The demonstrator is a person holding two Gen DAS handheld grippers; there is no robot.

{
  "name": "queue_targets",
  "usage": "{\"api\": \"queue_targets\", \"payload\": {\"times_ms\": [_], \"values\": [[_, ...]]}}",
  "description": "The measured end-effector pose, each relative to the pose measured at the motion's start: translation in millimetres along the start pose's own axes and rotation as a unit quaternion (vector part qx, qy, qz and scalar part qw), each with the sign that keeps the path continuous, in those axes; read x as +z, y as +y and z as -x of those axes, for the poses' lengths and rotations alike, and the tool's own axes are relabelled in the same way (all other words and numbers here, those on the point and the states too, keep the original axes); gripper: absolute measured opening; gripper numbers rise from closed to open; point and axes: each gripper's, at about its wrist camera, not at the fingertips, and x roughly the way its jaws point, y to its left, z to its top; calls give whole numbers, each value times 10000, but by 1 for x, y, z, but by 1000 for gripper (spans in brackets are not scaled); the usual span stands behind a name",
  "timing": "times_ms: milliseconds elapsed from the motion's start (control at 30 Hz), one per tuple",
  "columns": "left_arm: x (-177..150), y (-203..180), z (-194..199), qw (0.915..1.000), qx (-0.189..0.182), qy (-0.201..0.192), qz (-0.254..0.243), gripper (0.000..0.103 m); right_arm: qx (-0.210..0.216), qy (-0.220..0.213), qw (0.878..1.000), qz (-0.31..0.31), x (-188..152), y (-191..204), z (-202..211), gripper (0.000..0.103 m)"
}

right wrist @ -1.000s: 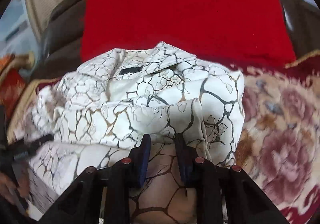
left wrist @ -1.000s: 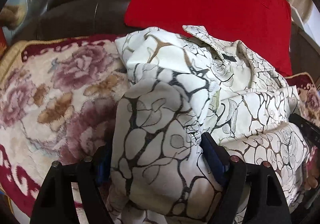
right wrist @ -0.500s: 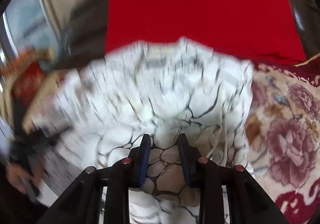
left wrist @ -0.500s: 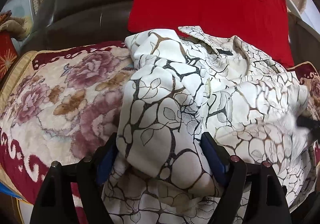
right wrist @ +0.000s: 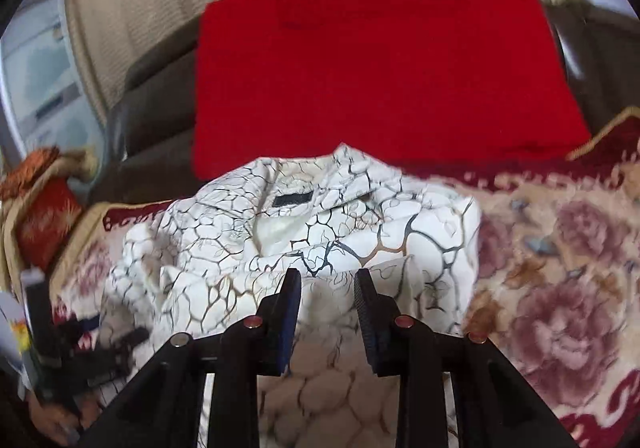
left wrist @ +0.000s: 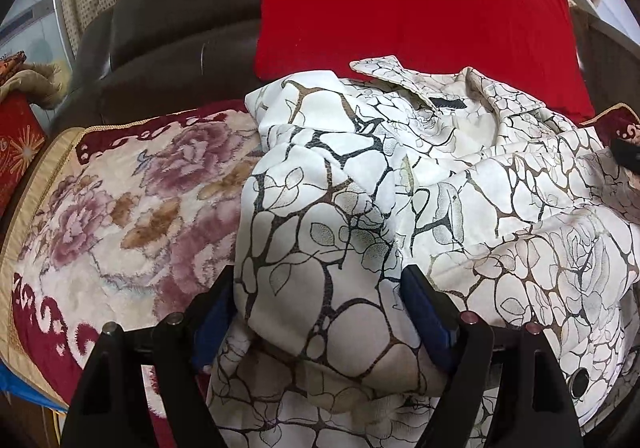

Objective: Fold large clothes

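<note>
A white jacket [left wrist: 440, 187] with a dark vein-and-leaf print lies bunched on the sofa seat, collar and black label [left wrist: 444, 102] toward the red cushion. My left gripper [left wrist: 320, 276] stands wide, and a thick fold of the jacket fills the gap and touches both blue pads. In the right wrist view the jacket [right wrist: 360, 219] lies ahead. My right gripper [right wrist: 327, 278] is narrow, closed on a fold at the near edge. The left gripper [right wrist: 80, 340] shows there at the lower left, held by a hand. That view is blurred.
A red cushion [left wrist: 400, 7] leans on the dark sofa back [left wrist: 180, 27] just behind the collar. A plush floral cover [left wrist: 120, 207] lies over the seat on both sides of the jacket [right wrist: 560, 268]. A red and gold cushion [right wrist: 44, 219] sits at the far left.
The right gripper has risen and drawn back, so the jacket looks smaller and farther. The left view has shifted to show more of the sofa back. Both folds stay between the fingers.
</note>
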Motion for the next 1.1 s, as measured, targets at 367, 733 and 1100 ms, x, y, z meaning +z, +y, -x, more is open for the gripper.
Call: {"api": "queue_targets", "payload": {"times_ms": [367, 733, 1100], "values": [[1, -2, -1, 10000, 19, -2, -29, 82, -157, 599, 9972, -419, -9, -7, -39, 33], [1, -2, -1, 10000, 35, -5, -12, 82, 757, 204, 9966, 264, -25, 17, 14, 32], [1, -3, -1, 10000, 70, -14, -37, 82, 3, 1066, 9901, 910, -49, 34, -23, 31]]}}
